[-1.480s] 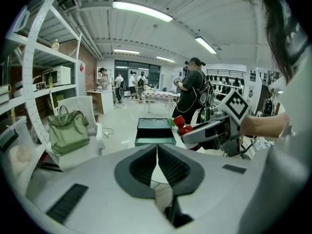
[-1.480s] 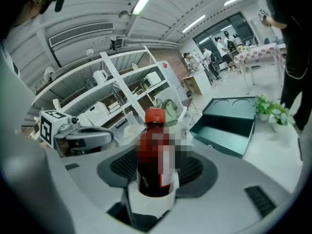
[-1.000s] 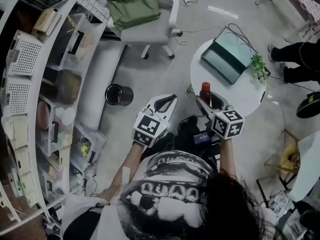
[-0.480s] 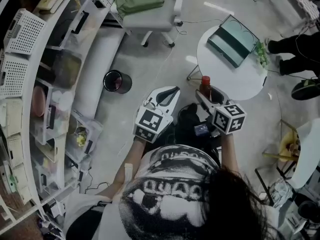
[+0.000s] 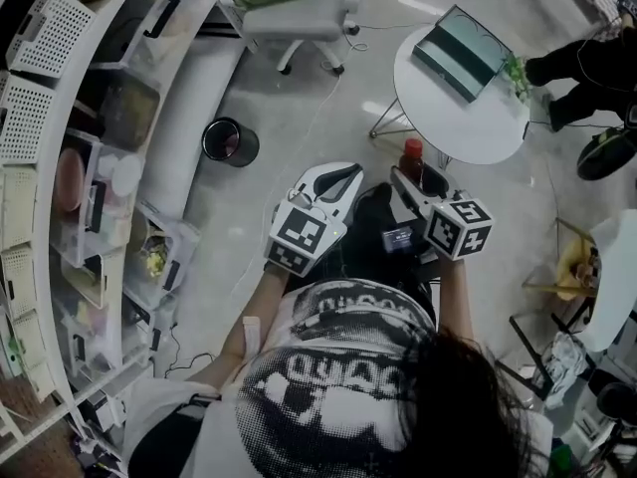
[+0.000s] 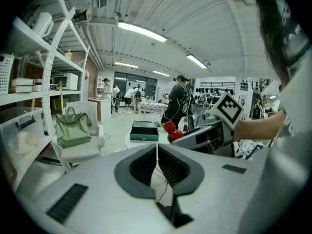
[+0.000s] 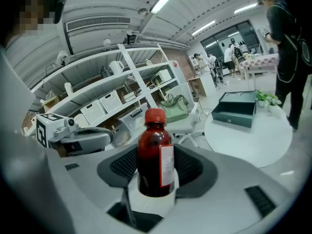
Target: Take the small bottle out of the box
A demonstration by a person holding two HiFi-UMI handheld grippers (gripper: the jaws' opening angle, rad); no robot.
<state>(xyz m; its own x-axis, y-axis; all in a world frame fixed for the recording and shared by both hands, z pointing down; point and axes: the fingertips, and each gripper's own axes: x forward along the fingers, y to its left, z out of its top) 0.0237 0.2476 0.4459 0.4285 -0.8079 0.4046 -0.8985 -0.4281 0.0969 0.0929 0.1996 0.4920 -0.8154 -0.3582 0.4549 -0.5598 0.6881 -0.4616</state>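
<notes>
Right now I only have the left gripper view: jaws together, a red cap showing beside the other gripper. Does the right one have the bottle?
Observer: Yes. The right gripper view shows the right gripper shut on the small bottle, which stands upright between its jaws.
Operator: Is it out yet?
Observer: It looks so. In the head view the box sits on the round table, and the bottle shows apart from it, by the table's near edge.
Operator: Anything low on my left?
Observer: A black bin stands on the floor, ahead of the left gripper and to its left.
</notes>
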